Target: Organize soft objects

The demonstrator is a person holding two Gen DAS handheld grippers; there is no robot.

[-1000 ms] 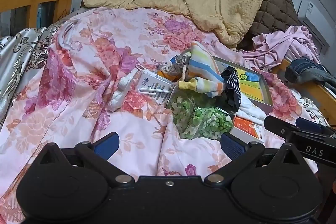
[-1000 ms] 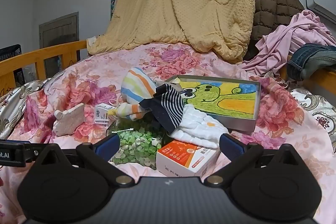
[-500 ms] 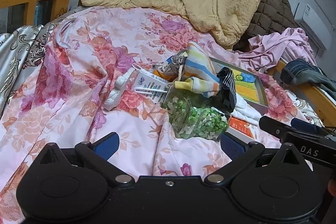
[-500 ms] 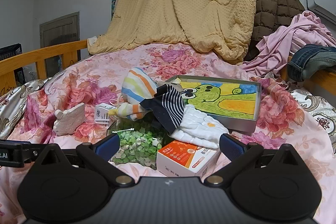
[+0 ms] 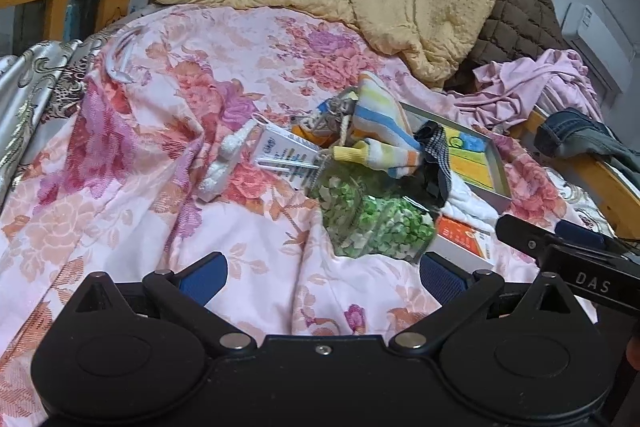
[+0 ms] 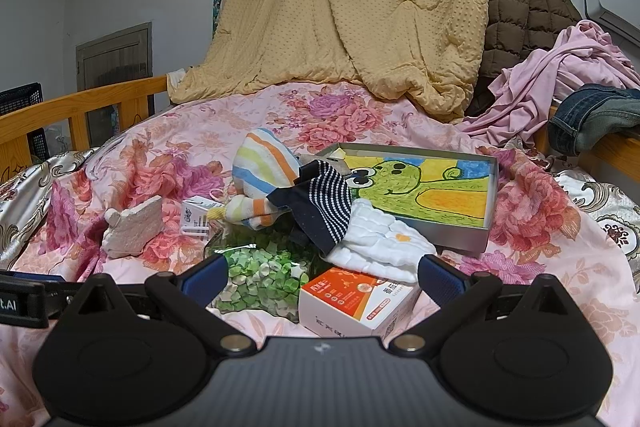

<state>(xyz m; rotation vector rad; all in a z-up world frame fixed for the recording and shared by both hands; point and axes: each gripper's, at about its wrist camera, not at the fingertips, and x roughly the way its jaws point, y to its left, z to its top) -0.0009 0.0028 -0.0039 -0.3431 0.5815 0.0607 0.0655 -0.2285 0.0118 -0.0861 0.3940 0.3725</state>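
Two grippers we hold spread, empty: left gripper (image 5: 322,273) | right gripper (image 6: 320,273) | striped sock (image 6: 266,167) beside frog tray (image 6: 460,241) | white cloth (image 6: 380,241) against frog tray

Left gripper (image 5: 322,273) view drifts slightly: pile of socks (image 5: 384,139) and green bag (image 5: 376,223) sit a bit lower and further right in frame than 1 s ago. Right gripper (image 6: 320,277) view barely shifts. Objects themselves unmoved.
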